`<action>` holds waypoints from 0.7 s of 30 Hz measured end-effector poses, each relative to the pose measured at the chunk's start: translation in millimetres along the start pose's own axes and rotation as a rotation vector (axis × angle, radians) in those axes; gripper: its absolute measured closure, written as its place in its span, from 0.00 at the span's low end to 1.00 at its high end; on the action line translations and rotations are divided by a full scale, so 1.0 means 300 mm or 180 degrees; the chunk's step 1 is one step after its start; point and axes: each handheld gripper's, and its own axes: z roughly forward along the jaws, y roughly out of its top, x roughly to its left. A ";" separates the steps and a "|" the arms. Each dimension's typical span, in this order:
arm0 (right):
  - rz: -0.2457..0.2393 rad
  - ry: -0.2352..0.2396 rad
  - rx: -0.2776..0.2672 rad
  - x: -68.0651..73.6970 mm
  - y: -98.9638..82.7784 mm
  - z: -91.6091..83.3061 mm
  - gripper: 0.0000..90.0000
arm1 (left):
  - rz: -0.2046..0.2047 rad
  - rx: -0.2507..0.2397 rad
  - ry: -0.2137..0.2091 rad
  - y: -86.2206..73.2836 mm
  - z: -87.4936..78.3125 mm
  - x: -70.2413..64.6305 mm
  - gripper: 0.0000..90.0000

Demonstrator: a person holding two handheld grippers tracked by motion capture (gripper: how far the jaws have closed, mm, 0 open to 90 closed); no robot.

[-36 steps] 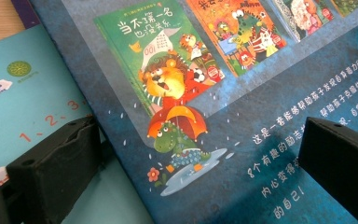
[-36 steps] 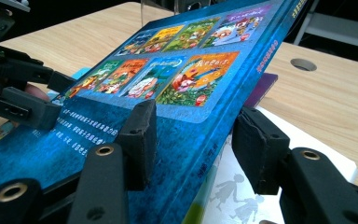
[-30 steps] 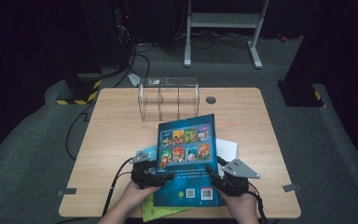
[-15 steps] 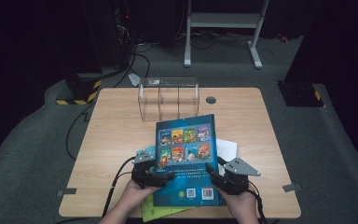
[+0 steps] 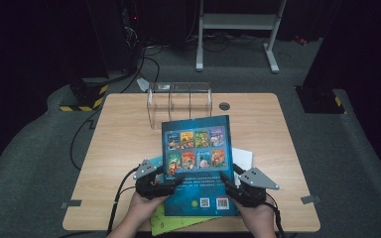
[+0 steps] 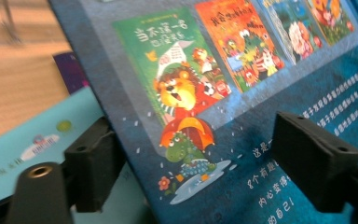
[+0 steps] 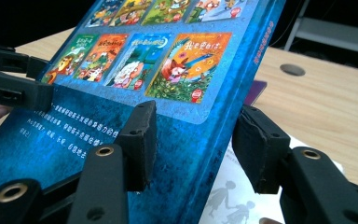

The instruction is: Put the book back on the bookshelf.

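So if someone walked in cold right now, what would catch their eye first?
The blue book, back cover up with small cover pictures, tilted up off the near half of the table. The left gripper and right gripper straddle its two side edges; the left's jaws have just been closing around its edge. Behind stands a clear rack.

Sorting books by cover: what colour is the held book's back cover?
Deep blue book, with a grid of colourful cover pictures; clearest in the right gripper view.

The blue book [image 5: 198,163] hides most of the green sheet [image 5: 178,224] beneath
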 end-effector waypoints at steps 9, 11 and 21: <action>-0.0087 -0.0085 -0.0139 0.009 0.022 -0.019 0.58 | 0.0069 -0.0245 0.0078 0.014 -0.031 -0.015 0.31; -0.0082 -0.0106 -0.0202 0.010 0.028 -0.028 0.59 | 0.0099 -0.0299 0.0090 0.016 -0.039 -0.018 0.34; -0.0159 -0.0201 -0.0337 0.024 0.045 -0.051 0.61 | 0.0234 -0.0542 0.0182 0.030 -0.070 -0.046 0.39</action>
